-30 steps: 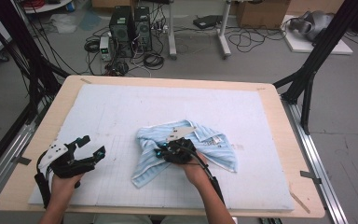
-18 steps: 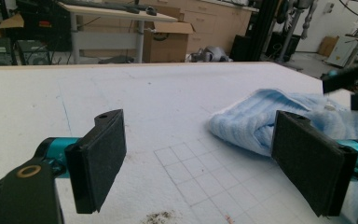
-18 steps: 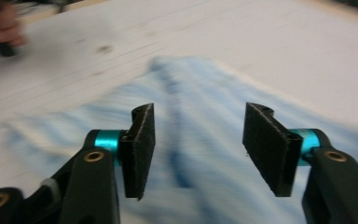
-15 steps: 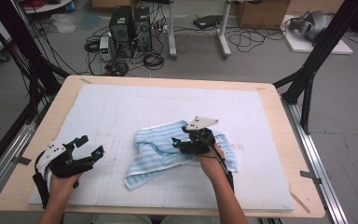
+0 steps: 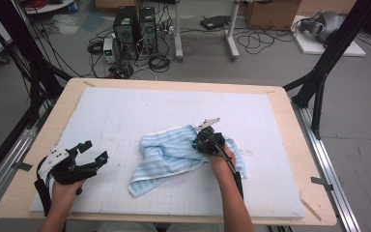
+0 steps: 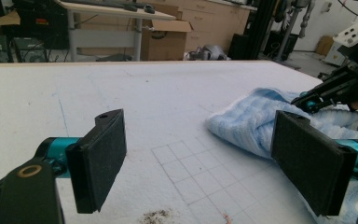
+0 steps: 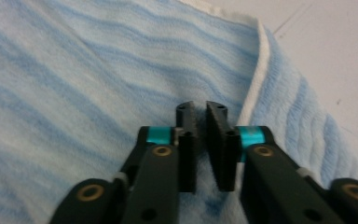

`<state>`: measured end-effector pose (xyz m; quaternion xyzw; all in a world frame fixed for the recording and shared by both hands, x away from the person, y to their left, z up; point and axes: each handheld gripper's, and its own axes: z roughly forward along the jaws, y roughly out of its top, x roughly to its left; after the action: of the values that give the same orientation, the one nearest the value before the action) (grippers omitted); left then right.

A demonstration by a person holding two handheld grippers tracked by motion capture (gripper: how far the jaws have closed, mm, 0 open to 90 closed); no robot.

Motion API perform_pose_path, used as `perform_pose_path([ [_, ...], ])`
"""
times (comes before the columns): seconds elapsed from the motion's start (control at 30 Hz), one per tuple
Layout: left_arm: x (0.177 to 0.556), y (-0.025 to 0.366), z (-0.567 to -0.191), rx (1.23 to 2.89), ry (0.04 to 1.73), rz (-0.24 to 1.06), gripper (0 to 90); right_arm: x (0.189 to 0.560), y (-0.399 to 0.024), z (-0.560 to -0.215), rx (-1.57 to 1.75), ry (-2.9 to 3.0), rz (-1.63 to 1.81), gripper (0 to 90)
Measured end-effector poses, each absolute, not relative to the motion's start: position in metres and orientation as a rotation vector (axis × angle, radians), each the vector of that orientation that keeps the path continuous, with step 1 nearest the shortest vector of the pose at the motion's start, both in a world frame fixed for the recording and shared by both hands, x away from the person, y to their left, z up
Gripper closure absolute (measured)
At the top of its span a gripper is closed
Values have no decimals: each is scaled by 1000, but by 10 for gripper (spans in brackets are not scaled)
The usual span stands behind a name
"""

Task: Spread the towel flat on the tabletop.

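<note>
I am pinching a fold of the blue striped towel (image 5: 174, 157) in my nearly shut right gripper (image 7: 201, 122) at mid-mat – its crumpled length running down-left toward my left gripper (image 5: 91, 151), waiting wide open and empty, well apart.

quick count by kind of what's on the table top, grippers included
blue striped towel: 1
white foam mat: 1
left hand-held gripper, open: 1
right hand-held gripper, shut on the towel: 1
total: 4
</note>
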<state>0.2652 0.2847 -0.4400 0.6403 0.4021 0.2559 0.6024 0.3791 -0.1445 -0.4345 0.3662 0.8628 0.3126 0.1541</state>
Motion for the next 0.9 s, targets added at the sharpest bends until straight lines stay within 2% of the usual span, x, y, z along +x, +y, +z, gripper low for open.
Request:
perform_pose_path([
  [0.33, 265, 283, -441, 1487, 930, 592, 189, 356, -196, -413, 1133, 2253, 977, 864],
  [0.63, 265, 281, -442, 1498, 931, 592, 190, 331, -257, -420, 1270, 2142, 733, 865],
  [0.83, 265, 279, -442, 1505, 928, 587, 192, 324, -267, -430, 1298, 2122, 562, 860],
  [0.87, 265, 279, -443, 1505, 929, 585, 193, 323, -267, -429, 1296, 2118, 549, 834],
  [0.9, 265, 279, -443, 1507, 928, 584, 194, 322, -266, -427, 1290, 2102, 547, 759],
])
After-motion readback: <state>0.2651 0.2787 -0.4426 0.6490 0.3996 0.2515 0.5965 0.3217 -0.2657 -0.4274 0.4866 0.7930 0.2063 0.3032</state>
